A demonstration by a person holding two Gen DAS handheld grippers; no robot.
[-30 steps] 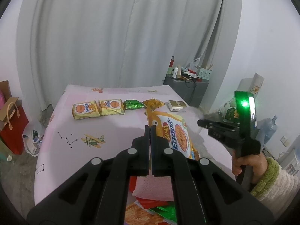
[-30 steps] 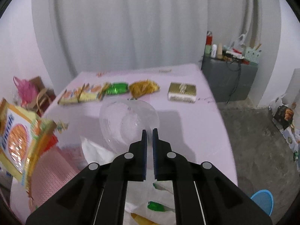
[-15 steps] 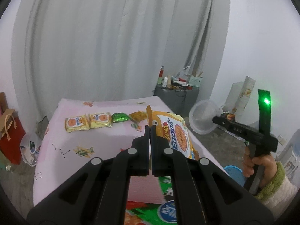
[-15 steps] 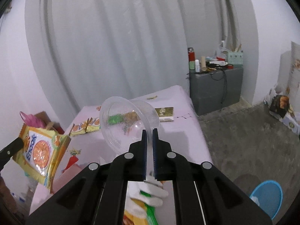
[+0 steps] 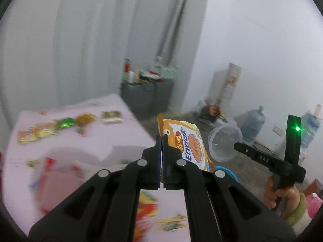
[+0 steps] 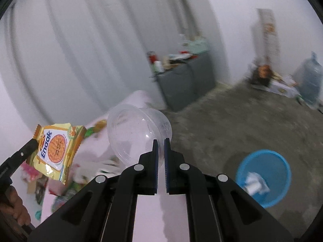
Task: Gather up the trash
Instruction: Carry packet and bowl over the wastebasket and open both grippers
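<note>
My left gripper (image 5: pixel 162 141) is shut on a yellow Enaak snack packet (image 5: pixel 188 143), held in the air past the table's right edge; the packet also shows in the right wrist view (image 6: pixel 56 149). My right gripper (image 6: pixel 161 145) is shut on the rim of a clear plastic cup (image 6: pixel 137 131), also seen in the left wrist view (image 5: pixel 225 143). A blue trash basket (image 6: pixel 264 173) with crumpled white trash in it stands on the floor, below and right of the cup.
The pink table (image 5: pixel 66 141) holds several more wrappers (image 5: pixel 64 123) and a small box (image 5: pixel 112 117). A grey cabinet (image 6: pixel 185 82) with clutter stands by the curtain. Water jugs (image 5: pixel 252 123) and boxes line the right wall.
Both grippers have swung right, away from the table and toward the floor, carrying the packet and the cup. The blue basket has come more fully into the right wrist view.
</note>
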